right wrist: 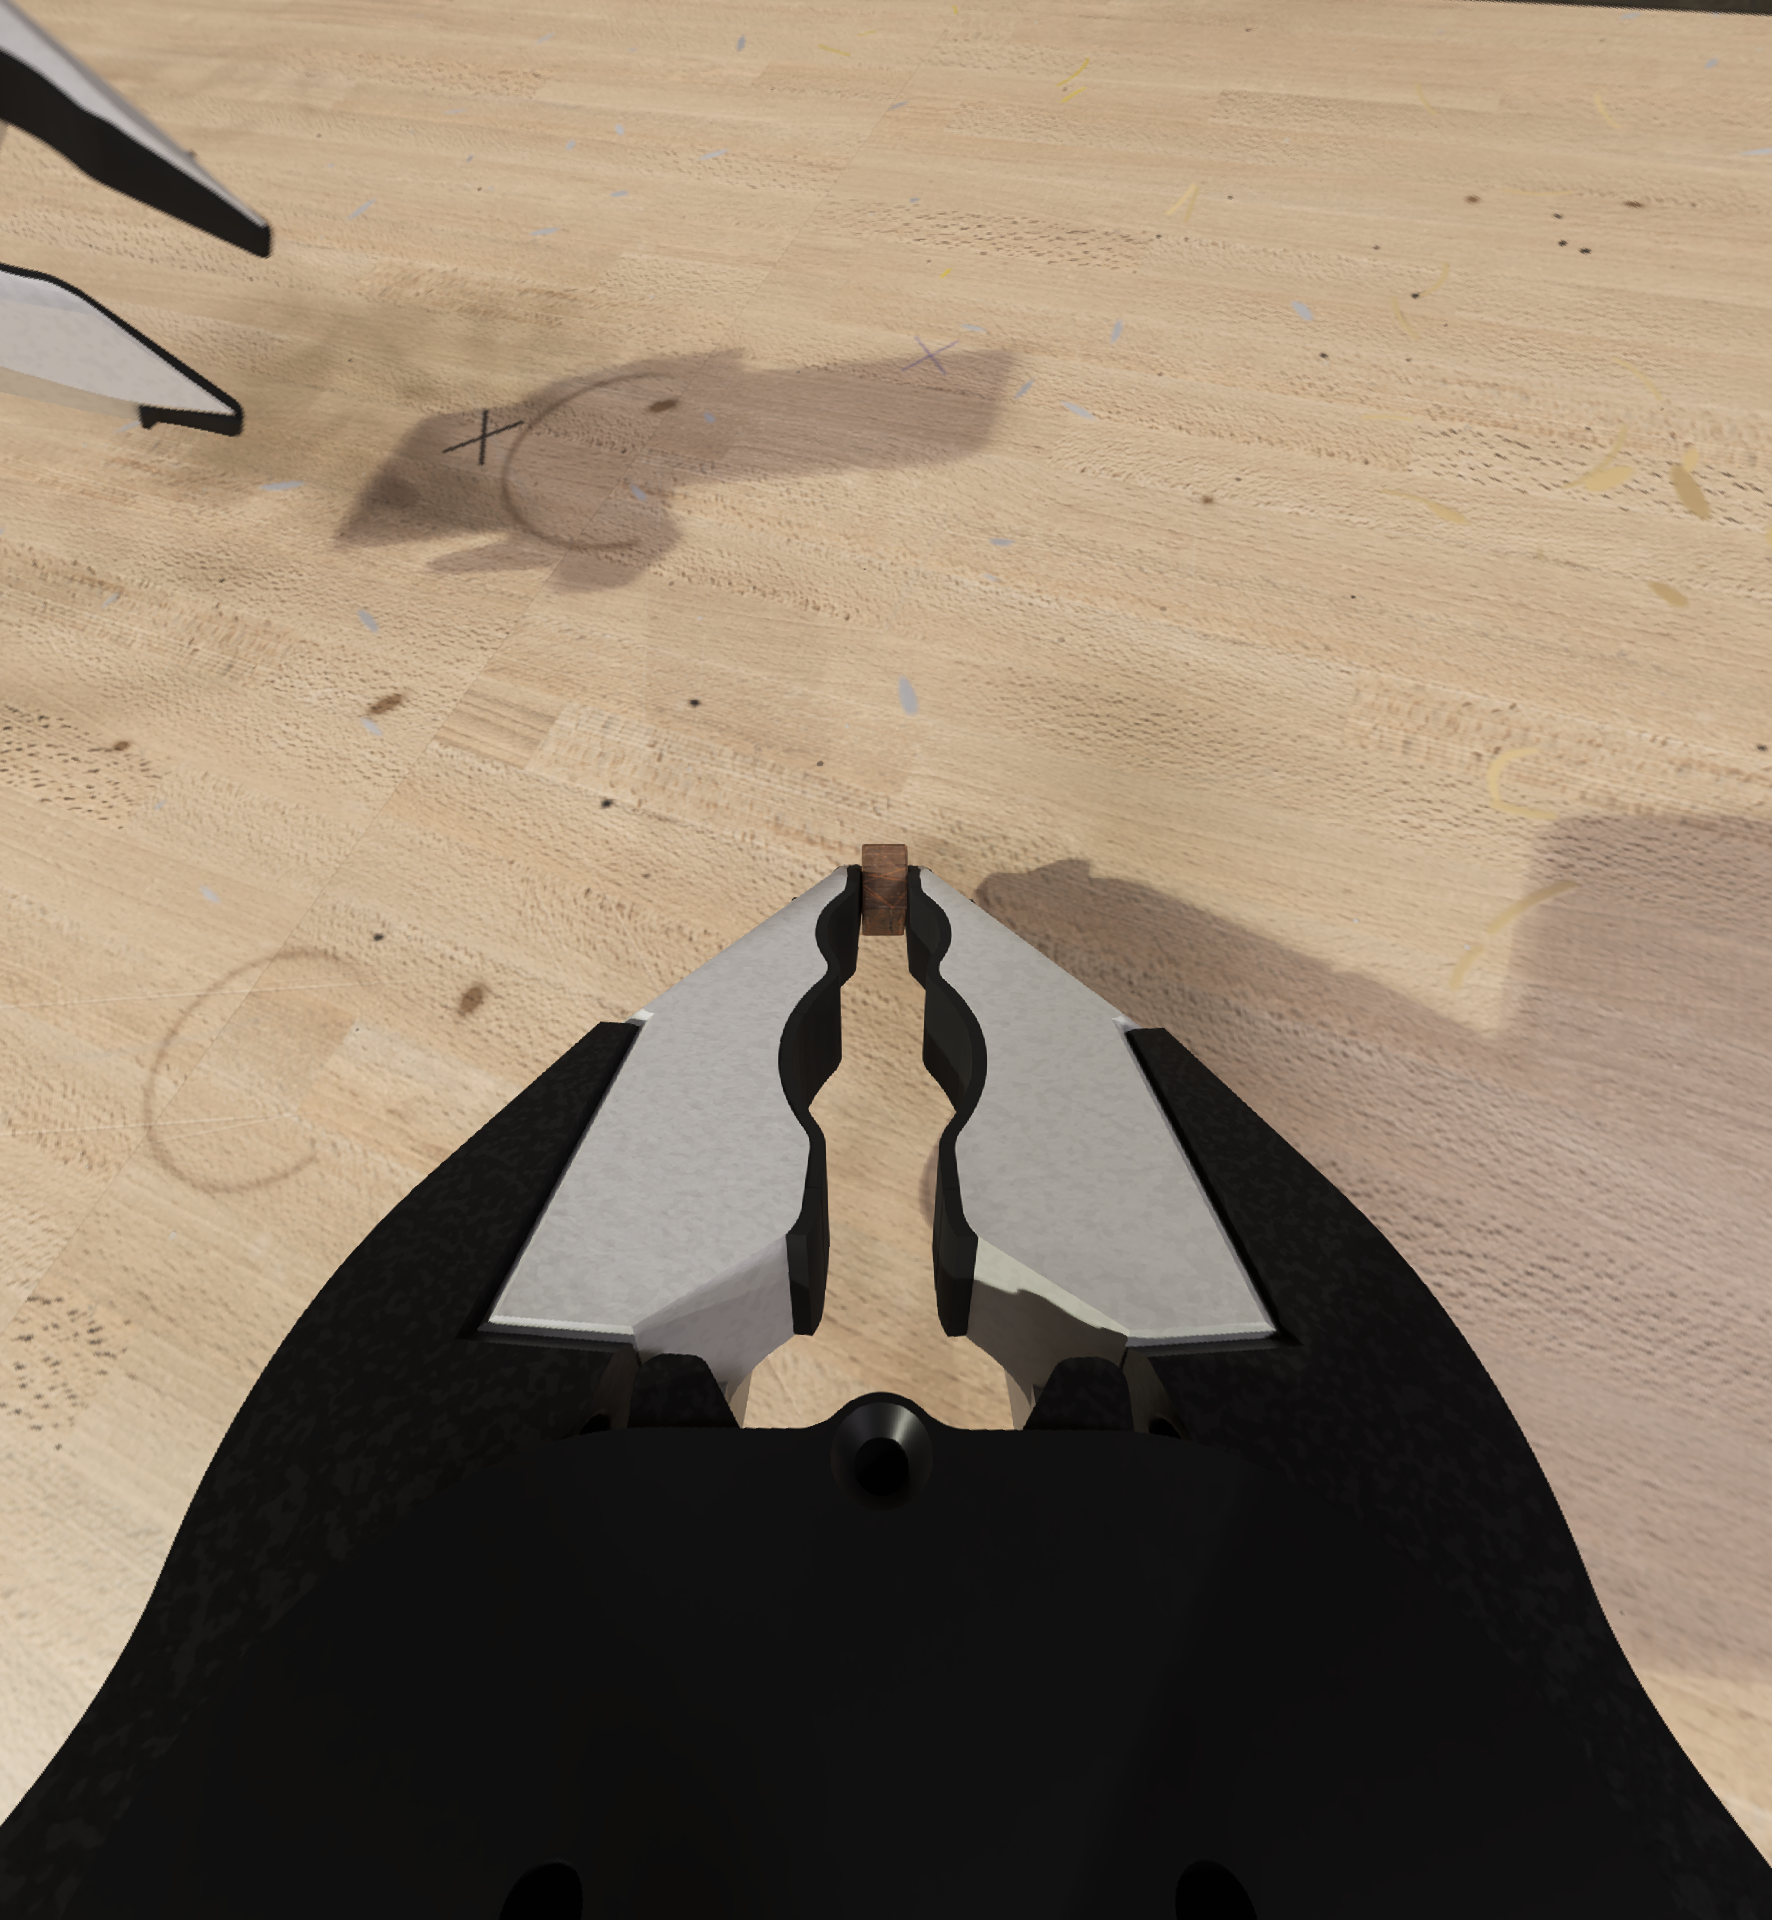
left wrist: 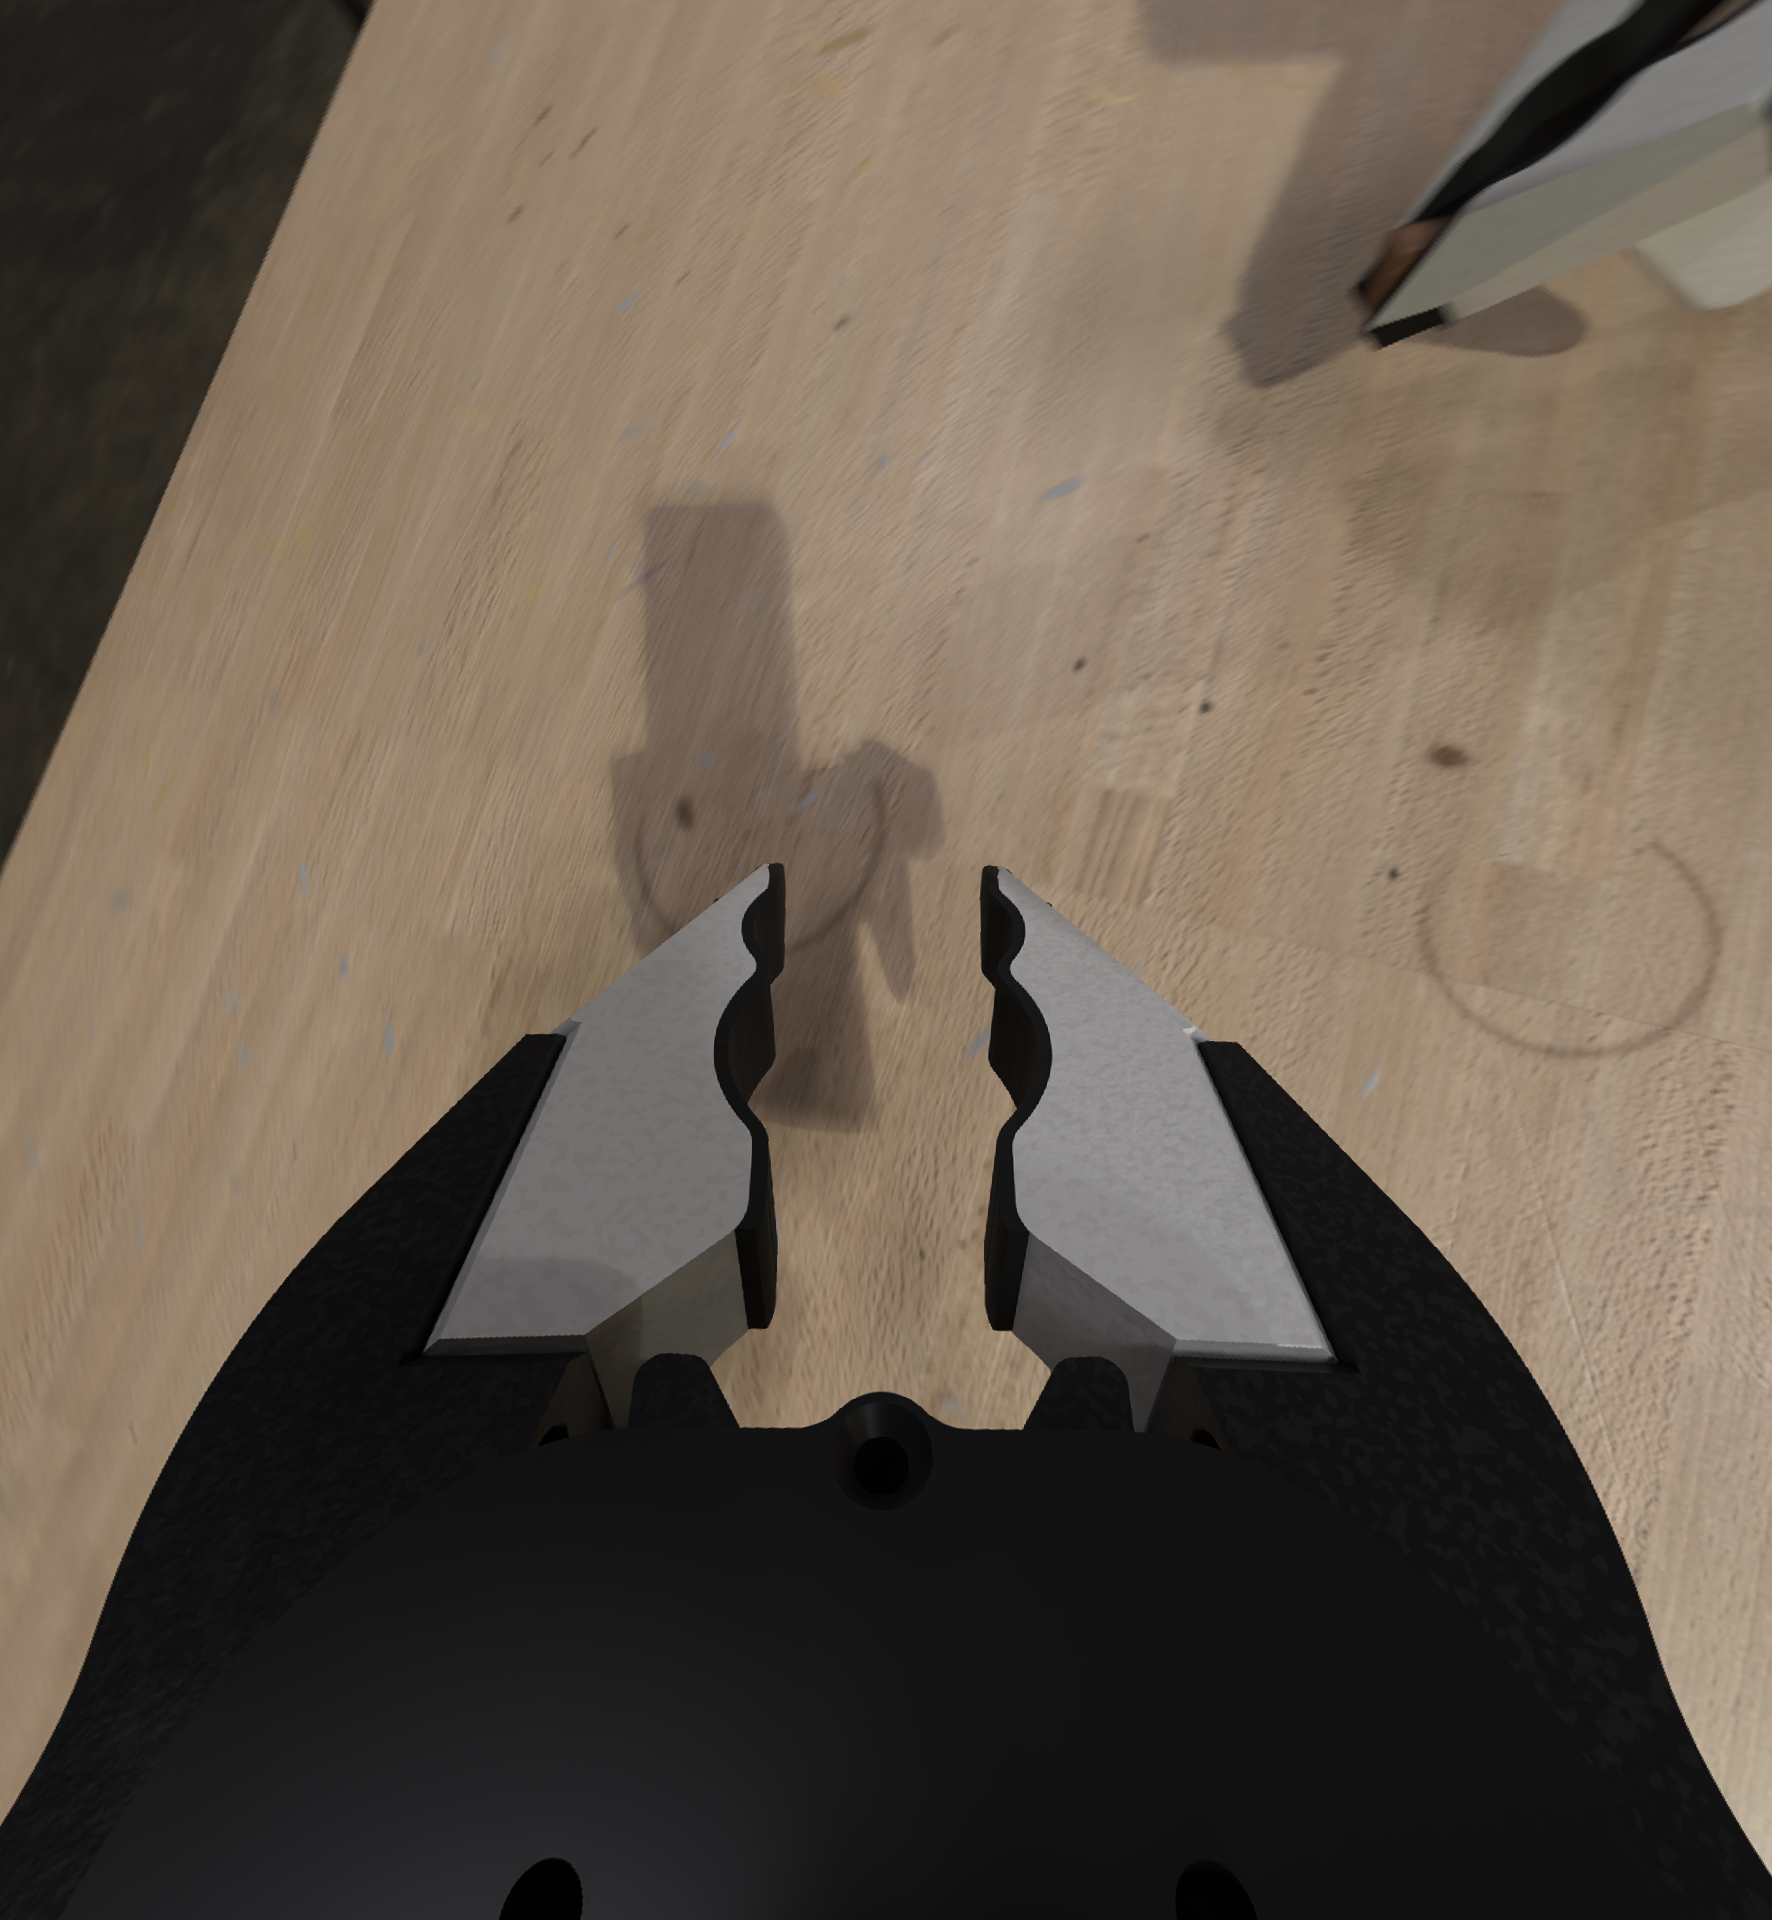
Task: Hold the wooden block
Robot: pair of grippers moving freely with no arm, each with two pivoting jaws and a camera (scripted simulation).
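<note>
In the right wrist view, my right gripper is shut on a small reddish-brown wooden block, pinched between its fingertips above the light wooden tabletop. The same gripper shows at the top right of the left wrist view, with a sliver of the block at its tips. My left gripper is open and empty, hovering above the tabletop; it also shows at the upper left of the right wrist view.
The table's left edge runs diagonally in the left wrist view, with dark floor beyond. Faint ring marks and a pencilled cross mark the wood. A pale object stands behind the right gripper.
</note>
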